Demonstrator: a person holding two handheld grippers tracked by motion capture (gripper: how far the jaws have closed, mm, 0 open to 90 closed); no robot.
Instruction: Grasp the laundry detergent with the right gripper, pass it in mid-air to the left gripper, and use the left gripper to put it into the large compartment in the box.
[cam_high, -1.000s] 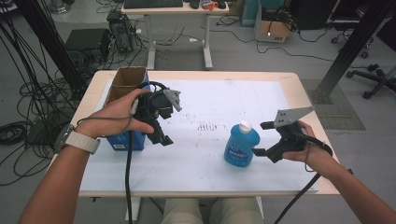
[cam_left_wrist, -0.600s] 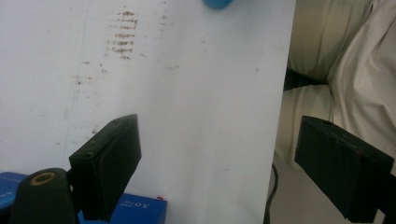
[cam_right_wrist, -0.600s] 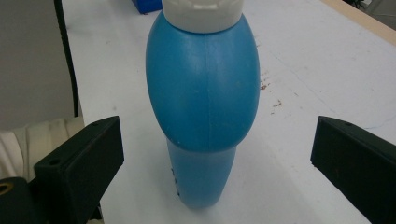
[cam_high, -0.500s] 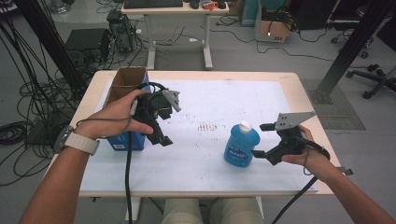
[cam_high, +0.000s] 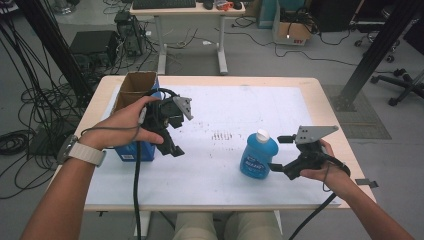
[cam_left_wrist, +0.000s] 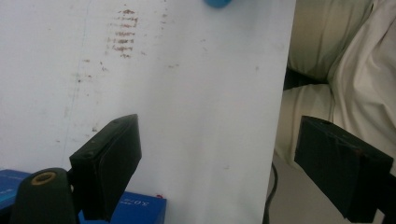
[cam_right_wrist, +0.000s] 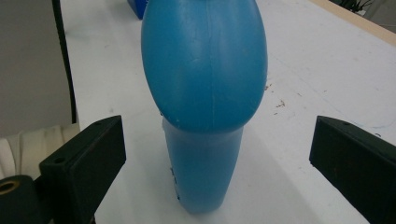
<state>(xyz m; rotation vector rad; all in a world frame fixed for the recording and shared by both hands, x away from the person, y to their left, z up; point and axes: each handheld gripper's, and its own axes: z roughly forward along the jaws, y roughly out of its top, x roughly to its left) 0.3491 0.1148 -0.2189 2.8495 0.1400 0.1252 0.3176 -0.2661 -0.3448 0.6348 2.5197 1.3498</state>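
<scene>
We see an open brown cardboard box with blue printed sides (cam_high: 134, 89) at the left end of the counter (cam_high: 220, 82); its flaps stand up, and we cannot tell what lies inside. The blue plastic bottle with a white cap (cam_high: 258, 154) stands on the white sheet (cam_high: 235, 107) that covers the counter, toward the right and near the front edge. It holds blue liquid behind its translucent wall.

Our right tongs (cam_high: 276, 153) sit just beside the bottle on its right, held low by the right hand (cam_high: 320, 167). In the right gripper view the jaws are spread wide, one on each side of the bottle (cam_right_wrist: 205, 88), and neither pad touches it. Our left tongs (cam_high: 172, 142) hang above the sheet, just in front of the box, in the left hand (cam_high: 125, 125). In the left gripper view the jaws are also wide apart and hold nothing, with a blue corner of the box (cam_left_wrist: 140, 207) below them.

The bottle is upright: its long axis runs vertical, cap pointing up, base flat on the sheet. A patch of brown smudges (cam_high: 222, 135) marks the sheet between box and bottle.
</scene>
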